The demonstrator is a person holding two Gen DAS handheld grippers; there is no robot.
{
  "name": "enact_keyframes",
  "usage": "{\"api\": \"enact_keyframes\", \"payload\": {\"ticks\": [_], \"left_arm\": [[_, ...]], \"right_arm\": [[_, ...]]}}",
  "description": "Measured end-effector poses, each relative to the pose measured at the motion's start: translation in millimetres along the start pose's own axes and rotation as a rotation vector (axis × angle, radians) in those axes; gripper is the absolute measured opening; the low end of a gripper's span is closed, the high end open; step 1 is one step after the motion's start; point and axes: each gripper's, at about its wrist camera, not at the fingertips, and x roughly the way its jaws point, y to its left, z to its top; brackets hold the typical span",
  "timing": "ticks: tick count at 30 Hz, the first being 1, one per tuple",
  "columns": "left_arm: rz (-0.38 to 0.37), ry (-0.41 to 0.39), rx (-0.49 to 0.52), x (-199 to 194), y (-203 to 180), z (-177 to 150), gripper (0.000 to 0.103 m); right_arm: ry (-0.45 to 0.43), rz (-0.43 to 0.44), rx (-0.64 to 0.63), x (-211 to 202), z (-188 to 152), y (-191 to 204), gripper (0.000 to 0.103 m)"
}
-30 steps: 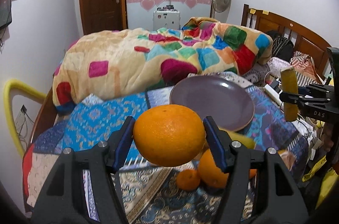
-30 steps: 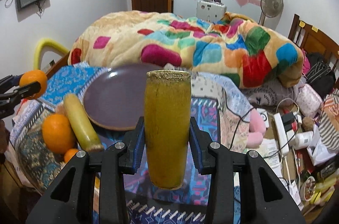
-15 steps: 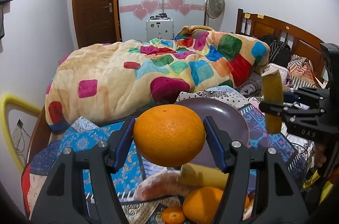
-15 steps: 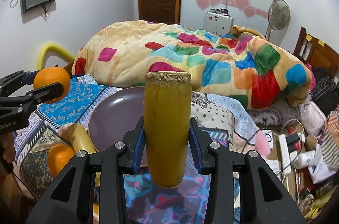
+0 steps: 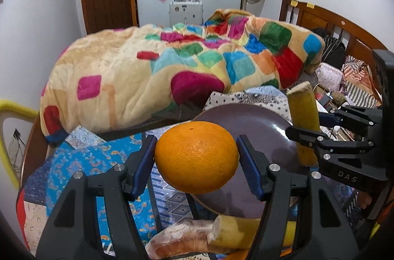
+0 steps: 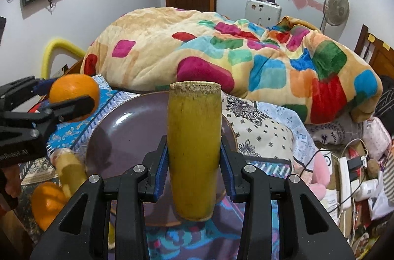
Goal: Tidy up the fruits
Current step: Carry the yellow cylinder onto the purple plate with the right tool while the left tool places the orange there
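Note:
My left gripper [image 5: 196, 151] is shut on a large orange [image 5: 197, 161], held in the air over the near left rim of the purple plate [image 5: 261, 119]. My right gripper [image 6: 194, 162] is shut on an upright yellow cut fruit piece [image 6: 193, 137] above the plate [image 6: 123, 127]. The left wrist view shows the right gripper [image 5: 306, 137] and its yellow piece [image 5: 301, 110] at the plate's right side. From the right wrist view, the left gripper [image 6: 69, 97] with the orange [image 6: 72, 87] hangs at the plate's left edge.
Another yellow piece [image 6: 71, 170] and a second orange [image 6: 45, 201] lie on the patterned cloth [image 5: 81, 161] in front of the plate. A bundled colourful blanket [image 5: 172, 68] fills the bed behind. A power strip [image 6: 344, 176] and cables clutter the right side.
Both grippers have moved forward towards the plate, which now looks larger and closer. The loose fruits have slid to the bottom of both views. Both grips are unchanged.

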Motion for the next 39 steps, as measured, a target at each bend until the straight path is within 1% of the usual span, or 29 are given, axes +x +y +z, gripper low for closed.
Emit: {"api": "enact_keyframes", "payload": {"ticks": [4,8,14,21,28,29,31,32,34,39], "left_arm": [[-0.002,0.041,0.001,17.0,1.0,0.1,0.065],[0.002,0.061,0.014,28.5,-0.9,1.5,0.065],[0.010,0.104,0.033,43.7,-3.9,-1.2,0.065],[0.004,0.125,0.039,52.3,-4.2,-3.5,0.066],[-0.012,0.138,0.035,55.8,-2.4,-4.2,0.066],[-0.019,0.137,0.029,54.9,-1.8,-4.2,0.067],[-0.038,0.131,0.011,50.4,0.1,-2.6,0.069],[-0.041,0.121,0.004,46.5,0.3,-1.7,0.070],[-0.031,0.091,-0.004,36.9,1.3,-0.4,0.071],[-0.015,0.052,-0.006,8.6,2.6,-2.9,0.072]], "right_arm": [[0.018,0.003,-0.011,10.7,4.0,2.5,0.035],[0.039,0.011,-0.008,21.5,6.7,3.6,0.035],[0.100,0.038,0.017,41.6,7.0,0.6,0.035],[0.144,0.046,0.026,56.1,-0.6,-1.2,0.035],[0.129,0.029,-0.010,51.9,-0.6,4.8,0.036],[0.125,0.027,-0.014,50.3,-0.8,5.6,0.037],[0.111,0.019,-0.023,44.1,-1.6,6.7,0.043],[0.101,0.014,-0.027,39.9,-2.2,7.2,0.045],[0.083,0.001,-0.033,31.2,-2.7,7.1,0.046],[0.031,-0.025,-0.033,3.6,-4.0,5.7,0.046]]}}
